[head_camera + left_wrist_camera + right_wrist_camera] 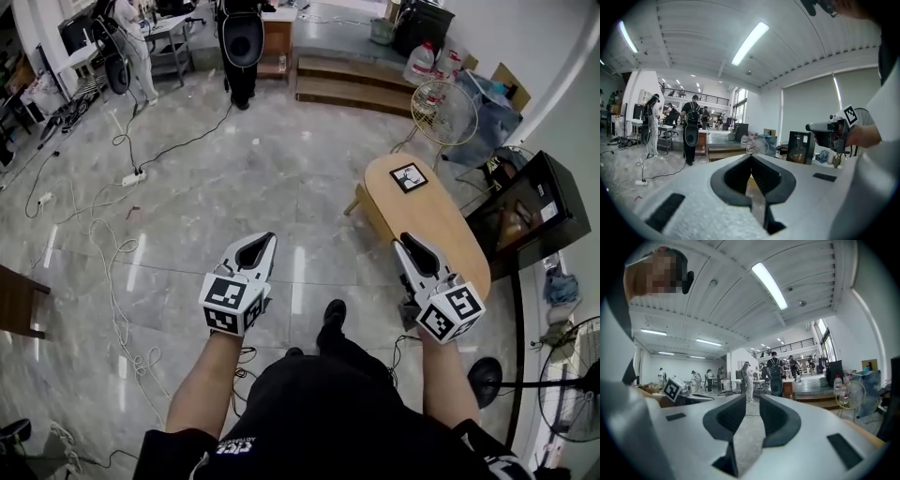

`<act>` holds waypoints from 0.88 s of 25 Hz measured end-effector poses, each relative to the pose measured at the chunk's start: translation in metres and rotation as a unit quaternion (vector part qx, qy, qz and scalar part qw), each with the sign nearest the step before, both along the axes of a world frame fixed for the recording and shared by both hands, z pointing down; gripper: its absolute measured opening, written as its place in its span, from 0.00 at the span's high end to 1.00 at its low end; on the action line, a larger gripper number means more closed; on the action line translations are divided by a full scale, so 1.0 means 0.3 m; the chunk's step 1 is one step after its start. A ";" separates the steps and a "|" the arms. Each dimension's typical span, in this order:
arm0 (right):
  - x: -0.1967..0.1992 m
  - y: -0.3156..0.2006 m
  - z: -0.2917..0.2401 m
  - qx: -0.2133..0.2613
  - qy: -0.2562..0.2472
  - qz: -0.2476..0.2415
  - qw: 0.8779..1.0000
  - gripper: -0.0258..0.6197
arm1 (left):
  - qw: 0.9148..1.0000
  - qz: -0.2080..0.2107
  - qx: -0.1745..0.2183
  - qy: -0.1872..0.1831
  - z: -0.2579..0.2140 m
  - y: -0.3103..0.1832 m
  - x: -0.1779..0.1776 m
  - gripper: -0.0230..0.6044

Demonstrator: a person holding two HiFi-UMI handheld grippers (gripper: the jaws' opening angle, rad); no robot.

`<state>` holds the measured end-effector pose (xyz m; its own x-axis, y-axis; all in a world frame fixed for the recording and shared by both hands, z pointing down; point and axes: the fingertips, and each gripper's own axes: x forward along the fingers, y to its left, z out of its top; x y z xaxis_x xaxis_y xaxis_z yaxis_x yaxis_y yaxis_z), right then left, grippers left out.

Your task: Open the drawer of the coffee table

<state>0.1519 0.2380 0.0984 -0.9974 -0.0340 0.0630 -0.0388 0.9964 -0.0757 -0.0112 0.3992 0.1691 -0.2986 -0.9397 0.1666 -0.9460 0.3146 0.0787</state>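
Observation:
The coffee table [441, 225] is a light wooden oval with a square black-and-white marker [409, 177] on its far end; it stands at the right of the head view. No drawer front can be made out from here. My right gripper [405, 242] hovers over the table's near edge, open, with a narrow gap and nothing between the jaws [751, 401]. My left gripper [266, 239] is over the bare floor left of the table, shut with its tips together and empty [751, 157]. Both point level, away from me.
A black cabinet [525, 211] stands right of the table and a floor fan [444, 112] behind it. Another fan [572, 380] is at the lower right. Cables [112, 262] trail over the marble floor at left. Steps [352, 89] and people [242, 47] are at the back.

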 end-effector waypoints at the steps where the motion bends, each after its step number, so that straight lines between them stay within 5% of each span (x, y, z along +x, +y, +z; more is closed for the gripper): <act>1: -0.012 -0.006 0.005 0.002 0.002 0.000 1.000 0.81 | 1.000 -0.001 0.000 0.000 0.001 -0.005 -0.015 0.95; 10: -0.148 -0.174 0.107 -0.002 0.013 0.000 1.000 0.81 | 1.000 0.004 -0.024 -0.002 0.063 -0.175 -0.151 0.95; 22: -0.404 -0.768 0.157 -0.035 0.016 0.015 0.999 0.81 | 0.998 0.037 -0.044 0.005 0.072 -0.800 -0.395 0.95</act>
<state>0.0308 0.0075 0.1456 -0.9934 -0.0589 0.0988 -0.0728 0.9870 -0.1431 -0.1297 0.1592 0.1907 -0.2267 -0.9408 0.2521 -0.9663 0.2497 0.0629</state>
